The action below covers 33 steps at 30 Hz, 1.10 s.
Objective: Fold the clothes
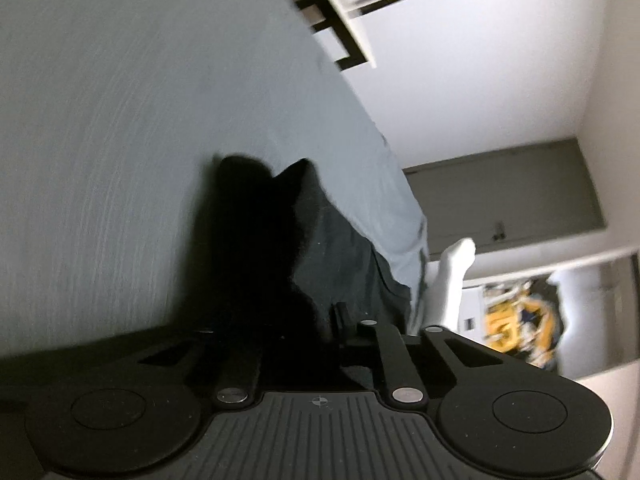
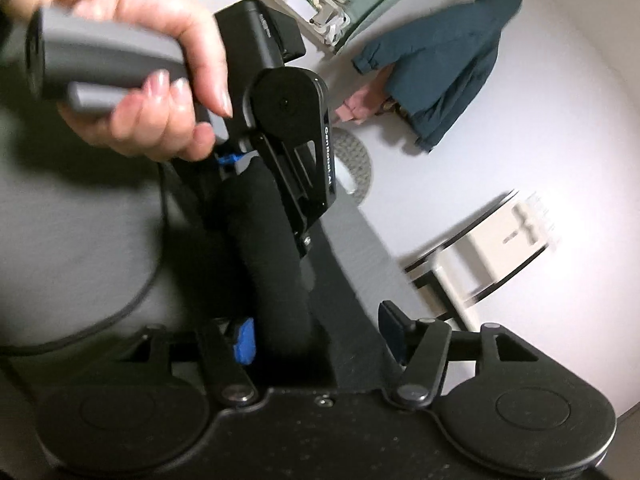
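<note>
A black garment [image 1: 276,240] lies bunched on the pale grey bed sheet [image 1: 120,140]. My left gripper [image 1: 320,316] is shut on it, and the cloth hides the fingertips. From the right wrist view, a hand [image 2: 152,80] holds the left gripper [image 2: 230,164] by its handle, and the black garment [image 2: 268,248] hangs from it as a thick roll. The roll runs down between the fingers of my right gripper [image 2: 320,336]. That gripper is open, its blue pad [image 2: 244,340] touching the cloth and its other finger well apart.
A teal jacket [image 2: 444,64] hangs on the white wall. A white stool [image 2: 492,248] stands beside the bed. A grey door [image 1: 508,192], a white-socked foot [image 1: 456,272] and yellow clothing [image 1: 516,320] in a closet lie to the right. A black cable [image 2: 152,280] crosses the sheet.
</note>
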Available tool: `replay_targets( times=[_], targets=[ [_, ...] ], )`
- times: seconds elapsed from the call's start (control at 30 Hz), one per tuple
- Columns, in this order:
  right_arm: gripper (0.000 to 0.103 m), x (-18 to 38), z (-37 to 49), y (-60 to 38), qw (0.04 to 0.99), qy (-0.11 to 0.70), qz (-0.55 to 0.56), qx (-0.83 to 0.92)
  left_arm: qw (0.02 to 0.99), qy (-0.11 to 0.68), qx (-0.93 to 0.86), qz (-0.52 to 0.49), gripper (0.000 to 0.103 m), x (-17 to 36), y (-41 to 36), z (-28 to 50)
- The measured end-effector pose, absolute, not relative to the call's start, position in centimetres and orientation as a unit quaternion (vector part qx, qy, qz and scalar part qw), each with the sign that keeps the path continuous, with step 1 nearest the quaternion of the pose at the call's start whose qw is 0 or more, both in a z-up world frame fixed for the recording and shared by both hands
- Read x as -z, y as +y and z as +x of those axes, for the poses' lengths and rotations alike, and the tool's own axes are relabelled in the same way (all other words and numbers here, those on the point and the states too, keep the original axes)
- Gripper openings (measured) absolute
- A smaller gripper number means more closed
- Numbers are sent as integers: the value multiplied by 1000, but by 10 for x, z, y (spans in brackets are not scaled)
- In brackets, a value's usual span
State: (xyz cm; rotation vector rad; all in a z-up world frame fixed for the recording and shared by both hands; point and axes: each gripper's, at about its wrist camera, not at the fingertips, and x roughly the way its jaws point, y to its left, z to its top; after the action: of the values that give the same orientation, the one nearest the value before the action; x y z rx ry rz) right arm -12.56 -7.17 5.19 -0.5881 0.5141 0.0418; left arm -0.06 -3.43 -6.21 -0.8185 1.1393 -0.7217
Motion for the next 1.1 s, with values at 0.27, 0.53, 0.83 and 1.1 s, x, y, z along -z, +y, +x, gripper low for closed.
replay_targets(
  times=[0.27,0.53,0.83,1.1],
  targets=[
    [86,-88,-131,-146,952,302,-50,-10,758,484,318,-301,14,36,-46,8],
    [81,-46,-74,-239,894,377,240,-34,773,473,319,-277,14,28,-38,10],
    [43,-3,-57,-255,851,384,354,-62,812,441,335,-184,14,11,-40,0],
    [20,7,-74,-255,843,356,401,-44,828,424,339,-142,14,-3,-37,-5]
  ],
)
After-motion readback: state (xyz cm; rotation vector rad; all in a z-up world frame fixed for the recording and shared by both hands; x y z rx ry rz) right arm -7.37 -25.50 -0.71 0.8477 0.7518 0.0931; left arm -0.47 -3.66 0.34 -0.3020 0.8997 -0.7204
